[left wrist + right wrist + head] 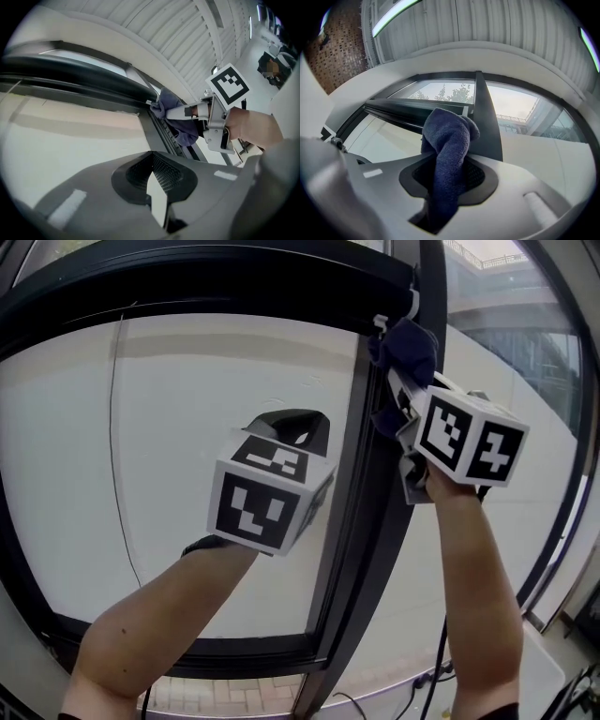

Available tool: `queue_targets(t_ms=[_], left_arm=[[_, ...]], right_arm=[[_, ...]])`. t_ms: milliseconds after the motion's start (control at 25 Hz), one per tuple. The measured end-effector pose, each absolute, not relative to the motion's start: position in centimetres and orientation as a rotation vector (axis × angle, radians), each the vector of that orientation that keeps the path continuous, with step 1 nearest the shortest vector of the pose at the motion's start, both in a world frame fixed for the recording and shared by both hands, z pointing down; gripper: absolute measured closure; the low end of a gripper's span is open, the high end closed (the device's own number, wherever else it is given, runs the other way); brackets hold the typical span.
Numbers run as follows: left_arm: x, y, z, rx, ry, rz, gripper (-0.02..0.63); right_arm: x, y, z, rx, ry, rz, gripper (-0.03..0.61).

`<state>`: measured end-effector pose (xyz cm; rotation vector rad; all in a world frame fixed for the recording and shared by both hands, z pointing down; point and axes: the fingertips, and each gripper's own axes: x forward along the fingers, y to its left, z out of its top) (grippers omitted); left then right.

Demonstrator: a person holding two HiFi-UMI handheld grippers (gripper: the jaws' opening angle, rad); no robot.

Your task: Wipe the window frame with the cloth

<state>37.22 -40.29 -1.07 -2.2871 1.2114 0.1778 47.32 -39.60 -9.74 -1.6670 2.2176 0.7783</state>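
Cloth (447, 140) clamped in right gripper (405, 413) against window frame (364, 484); left gripper (157, 187) closed, empty.

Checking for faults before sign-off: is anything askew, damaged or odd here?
Nothing clearly wrong. The right gripper holds the cloth against the window frame. One thin dark line runs down the left pane; crack or cord, cannot tell.

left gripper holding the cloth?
No, the cloth is clamped in the right gripper; the left gripper holds nothing.
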Motion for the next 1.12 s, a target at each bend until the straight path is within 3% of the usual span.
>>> queue_targets(t_ms=[1120], left_arm=[[36.7,-36.2,9.7,-2.389,1.192,0.235,0.614]], right_arm=[[47.3,-39.7,3.2,-1.642,2.342,0.717,0.466]])
